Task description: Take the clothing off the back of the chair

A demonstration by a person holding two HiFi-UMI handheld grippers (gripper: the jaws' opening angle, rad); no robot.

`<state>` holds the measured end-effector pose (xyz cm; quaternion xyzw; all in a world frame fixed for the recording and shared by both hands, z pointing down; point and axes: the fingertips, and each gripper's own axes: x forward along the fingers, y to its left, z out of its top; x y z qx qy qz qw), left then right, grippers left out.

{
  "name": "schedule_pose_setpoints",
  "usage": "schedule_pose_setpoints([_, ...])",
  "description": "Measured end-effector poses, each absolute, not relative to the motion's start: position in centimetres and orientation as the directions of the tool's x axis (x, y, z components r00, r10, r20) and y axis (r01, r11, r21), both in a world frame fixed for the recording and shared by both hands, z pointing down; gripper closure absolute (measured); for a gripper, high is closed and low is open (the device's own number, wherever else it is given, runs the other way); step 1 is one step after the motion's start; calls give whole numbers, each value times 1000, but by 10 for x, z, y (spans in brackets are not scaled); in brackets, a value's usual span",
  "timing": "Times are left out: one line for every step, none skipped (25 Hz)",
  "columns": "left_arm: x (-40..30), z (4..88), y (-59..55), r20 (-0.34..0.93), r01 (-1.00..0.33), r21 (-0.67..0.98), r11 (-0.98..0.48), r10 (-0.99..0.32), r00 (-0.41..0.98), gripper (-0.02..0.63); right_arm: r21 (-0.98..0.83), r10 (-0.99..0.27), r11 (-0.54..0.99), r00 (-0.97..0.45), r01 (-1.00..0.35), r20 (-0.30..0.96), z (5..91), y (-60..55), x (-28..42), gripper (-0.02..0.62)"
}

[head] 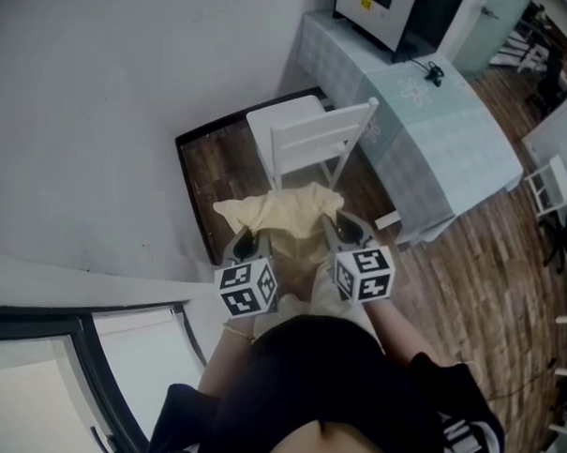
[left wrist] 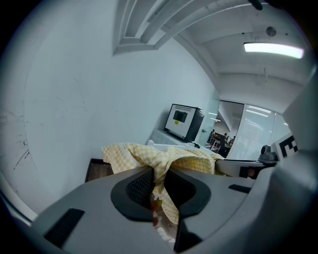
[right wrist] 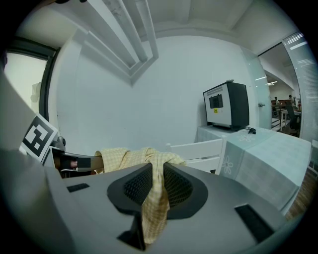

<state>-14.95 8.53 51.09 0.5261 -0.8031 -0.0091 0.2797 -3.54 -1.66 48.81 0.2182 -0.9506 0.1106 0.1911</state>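
Clothing [head: 282, 214]: pale yellow small-check fabric, bunched and creased. It is pinched at two points. One fold is clamped in the left gripper [head: 244, 238] and another in the right gripper [head: 345, 231], with a tail hung below each pair of jaws. The rest is slung loosely between the two and held up at gripper level, on the near side of the chair [head: 311, 138] (contact with the chair cannot be told).

Chair: white, wooden, slatted back, stood upright on the dark wood floor. The back rail is seen bare. The back is turned toward the clothing, with the seat on the far side.
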Motion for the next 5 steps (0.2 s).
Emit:
schedule_pose_setpoints([-150,512,85,441,-838,312,447,-850,-289,554,-126,-371,881,-832,-456,413,488,-17,-35,523])
schedule_pose_setpoints([-150,512,85,443,-837,315,448,-849,-288,554,-126,-368,882,-833,-453,414,488,-17,-36,523])
schedule_pose_setpoints([-150,513,84,445,-835,317,449,-848,-287,554,-126,-366,884,-834,-450,414,489,-17,-36,523])
schedule_pose_setpoints([-150,513,84,447,-834,319,450,-847,-287,555,-127,-363,885,-835,-447,413,489,-18,-36,523])
schedule_pose_setpoints([-150,514,83,448,-833,320,451,-847,-286,555,-127,-360,887,-837,-444,413,489,-18,-36,523])
